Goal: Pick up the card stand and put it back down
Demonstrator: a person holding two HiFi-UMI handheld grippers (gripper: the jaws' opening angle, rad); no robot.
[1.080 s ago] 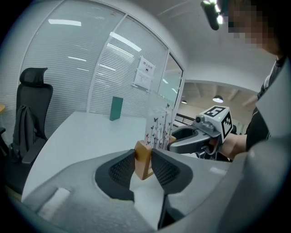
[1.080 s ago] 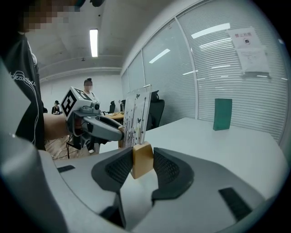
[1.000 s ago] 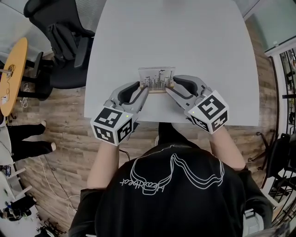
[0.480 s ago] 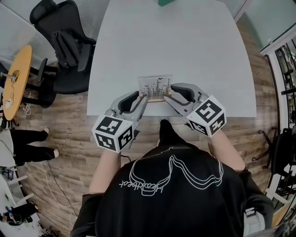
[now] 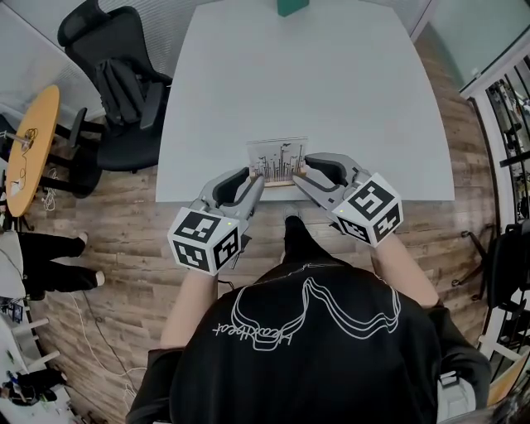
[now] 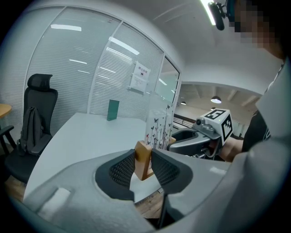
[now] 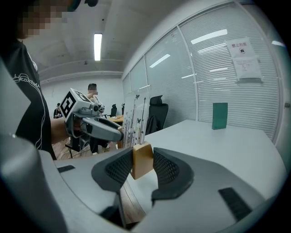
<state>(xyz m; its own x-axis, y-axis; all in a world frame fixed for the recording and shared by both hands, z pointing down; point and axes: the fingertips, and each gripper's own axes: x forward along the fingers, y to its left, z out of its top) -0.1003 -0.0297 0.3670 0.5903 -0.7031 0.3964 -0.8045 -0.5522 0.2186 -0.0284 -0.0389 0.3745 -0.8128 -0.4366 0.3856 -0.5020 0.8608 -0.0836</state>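
The card stand (image 5: 277, 161) sits at the near edge of the white bench (image 5: 306, 83), right in front of the person. Its long axis runs left to right, parallel to that edge. The clear card (image 6: 159, 129), printed with thin stems and butterflies, stands upright in the wooden base, with its broad face turned toward the person and away across the bench.

The left tongs (image 5: 255, 180) come in from the near left and the right tongs (image 5: 302, 175) from the near right, one at each end of the base. In the left gripper view the jaws are partly closed, and the ribbed pads (image 6: 122, 169) press on both sides of the wooden end block (image 6: 143, 160) – a firm grip, not a wide gape. The right gripper view shows the same: both pads (image 7: 166, 169) are tight against the other end block (image 7: 142, 160). Each camera also catches the opposite tongs at the far end of the card.

None of the views shows clearly whether the base touches the bench or hangs just above it.

A small green block (image 5: 291, 7) stands at the far edge of the bench, well apart from the stand – and a black office chair (image 5: 116, 83) sits off the left side.
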